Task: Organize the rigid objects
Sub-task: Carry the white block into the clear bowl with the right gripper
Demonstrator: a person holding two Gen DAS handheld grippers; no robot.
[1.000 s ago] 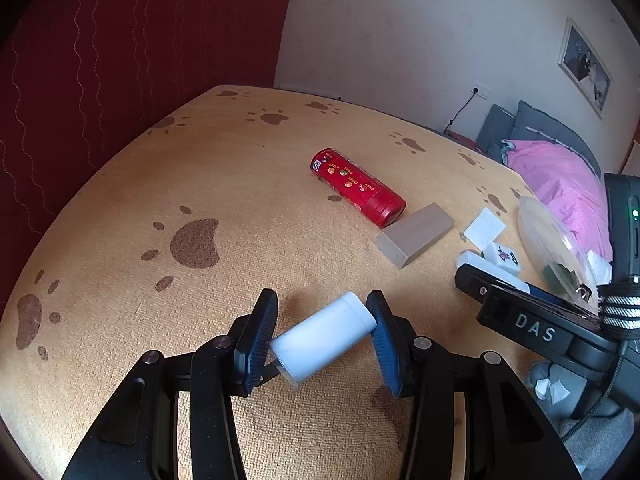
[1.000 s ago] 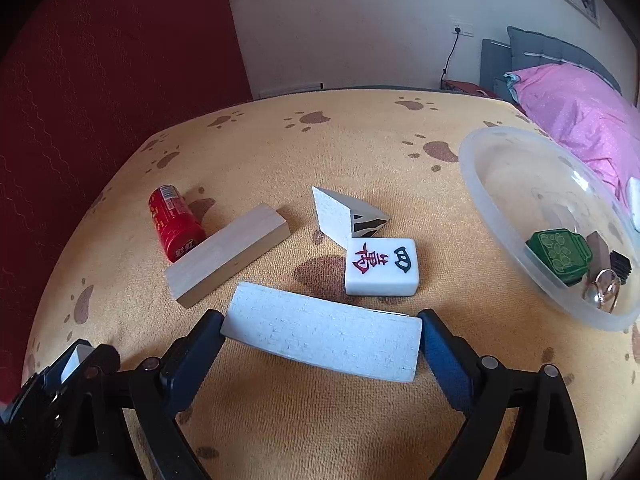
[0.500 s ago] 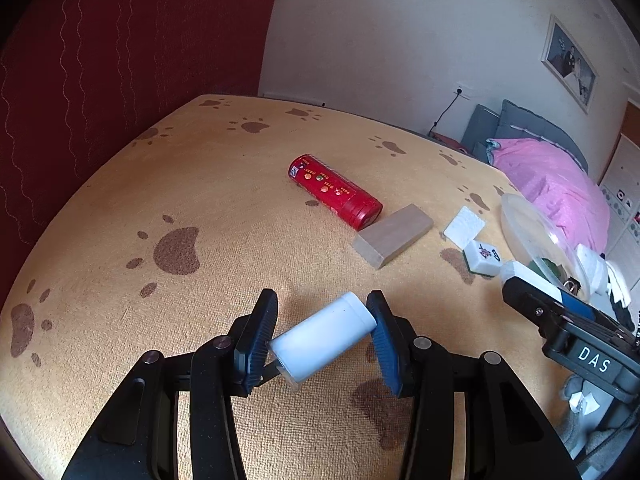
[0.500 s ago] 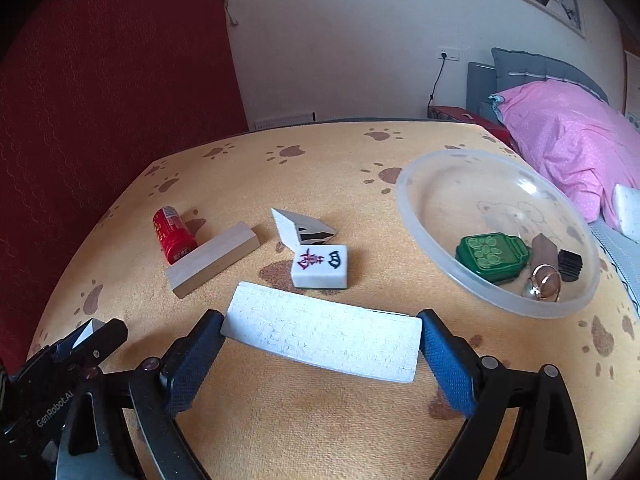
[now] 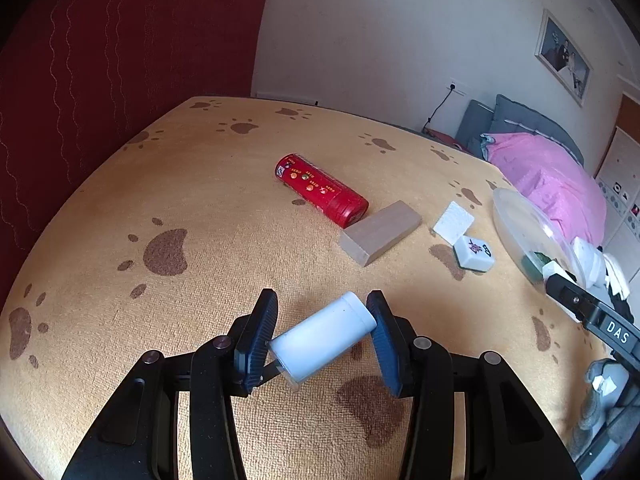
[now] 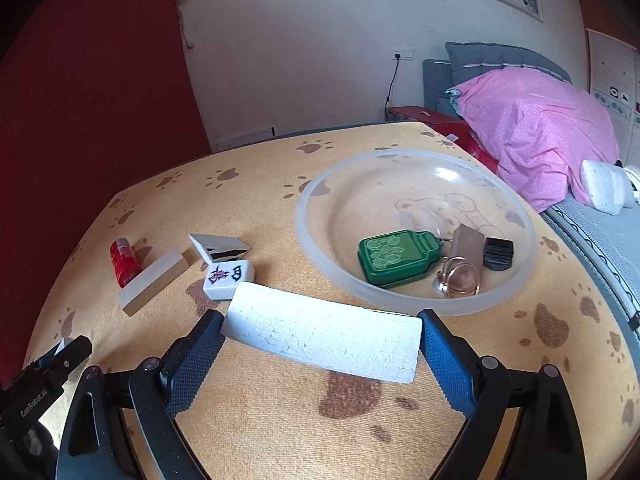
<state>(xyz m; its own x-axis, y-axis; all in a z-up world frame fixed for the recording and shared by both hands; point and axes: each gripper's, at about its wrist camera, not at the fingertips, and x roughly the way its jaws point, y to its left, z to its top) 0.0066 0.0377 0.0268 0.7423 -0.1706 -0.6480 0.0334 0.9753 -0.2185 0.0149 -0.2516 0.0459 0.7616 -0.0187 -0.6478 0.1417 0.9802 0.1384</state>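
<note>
Two grippers each pinch something: the left gripper (image 5: 322,334) has its jaws closed on a white bottle (image 5: 323,336) lying crosswise, its long axis tilted up to the right, above the near tabletop (image 5: 200,208); the right gripper (image 6: 320,340) clamps a white slab (image 6: 320,338) end to end, long axis left to right, just near of the clear bowl (image 6: 400,160); the tabletop wears a yellow paw-print cloth; a red curtain (image 5: 100,60) hangs left, a bed (image 6: 540,120) stands far right.
</note>
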